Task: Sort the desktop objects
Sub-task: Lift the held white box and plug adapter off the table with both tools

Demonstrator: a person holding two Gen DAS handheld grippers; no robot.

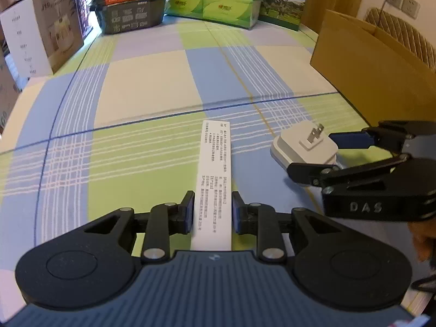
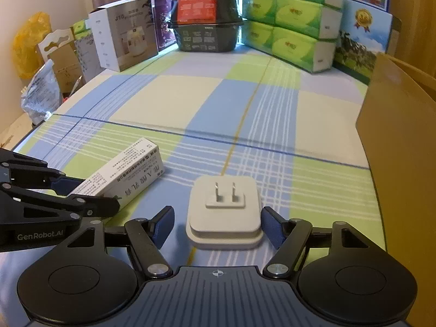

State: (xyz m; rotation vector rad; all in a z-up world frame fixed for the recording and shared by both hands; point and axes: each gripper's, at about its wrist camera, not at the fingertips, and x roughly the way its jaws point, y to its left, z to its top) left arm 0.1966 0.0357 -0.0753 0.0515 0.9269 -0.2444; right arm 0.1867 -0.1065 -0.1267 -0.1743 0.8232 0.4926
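Cloth under both my tongs is a checked tablecloth [image 1: 152,87]. My left gripper [image 1: 212,212] is clamped on the long white box [image 1: 214,174], its pads pressing both sides. My right gripper [image 2: 216,227] stands apart around the white charger [image 2: 224,212], prongs up, its right pad just beside it.

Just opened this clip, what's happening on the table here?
A person holds a gripper in each hand over a checked tablecloth. The left gripper straddles a long white carton, pads close beside it, though contact is unclear. The right gripper is open around a white plug adapter lying prongs up, not gripped yet. A brown cardboard box stands to the right.
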